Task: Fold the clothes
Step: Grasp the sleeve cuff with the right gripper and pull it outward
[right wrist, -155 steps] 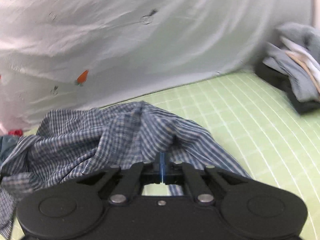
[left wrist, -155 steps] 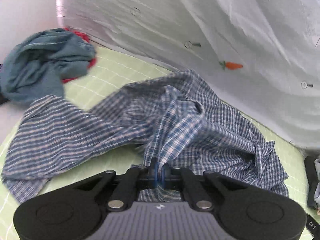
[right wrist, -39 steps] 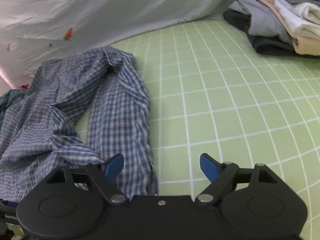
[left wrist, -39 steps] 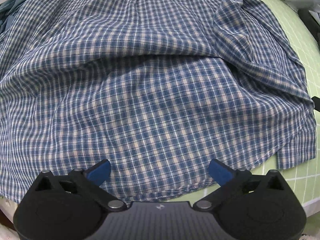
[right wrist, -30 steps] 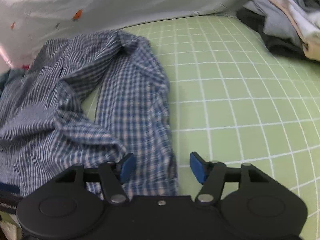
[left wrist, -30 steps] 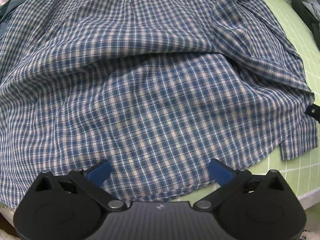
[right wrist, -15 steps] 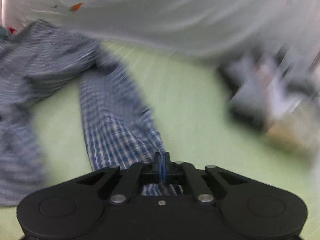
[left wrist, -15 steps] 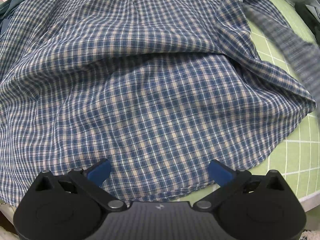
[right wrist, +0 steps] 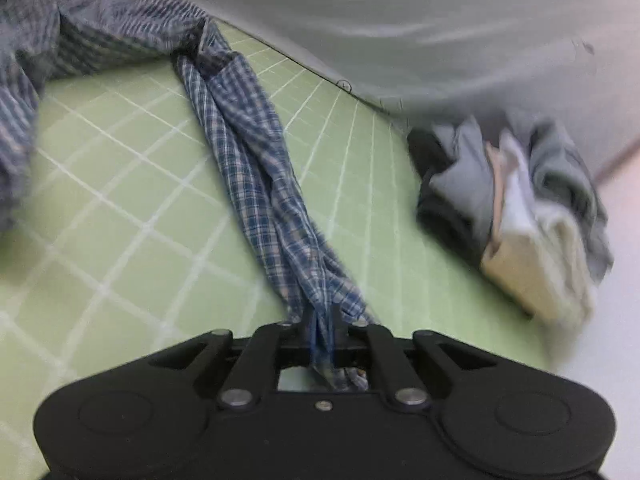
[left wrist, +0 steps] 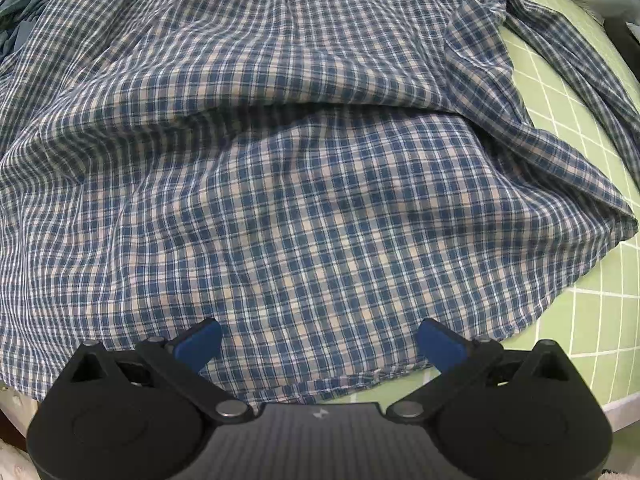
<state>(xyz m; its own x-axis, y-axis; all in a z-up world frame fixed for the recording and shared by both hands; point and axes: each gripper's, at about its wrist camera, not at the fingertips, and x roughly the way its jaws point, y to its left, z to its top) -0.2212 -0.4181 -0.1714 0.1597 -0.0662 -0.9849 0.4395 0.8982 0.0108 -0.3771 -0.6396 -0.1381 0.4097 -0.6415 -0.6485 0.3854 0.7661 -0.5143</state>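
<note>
A blue and cream checked shirt [left wrist: 304,184] lies spread and rumpled over a green mat [left wrist: 592,320] marked with a white grid, which covers the bench. In the left wrist view the shirt fills most of the frame, with a deep fold running across its middle and its hem lying close to the near edge of the mat. The left tongs [left wrist: 319,340] hover just above that hem with their blue tips spread wide, holding nothing. In the right wrist view the right tongs [right wrist: 322,330] are pressed together, pinching the end of a sleeve [right wrist: 256,160], which stretches away in a twisted strip over the mat [right wrist: 120,216] toward the body of the shirt at the upper left. That part of the view is blurred. To the right of the sleeve, well apart from it, sits a stack of folded clothes [right wrist: 516,208] in grey, white, cream and black. A pale creased sheet [right wrist: 400,20] hangs behind the bench. At the far left of the left wrist view, a bit of blue-grey cloth [left wrist: 24,12] shows beyond the shirt.
</note>
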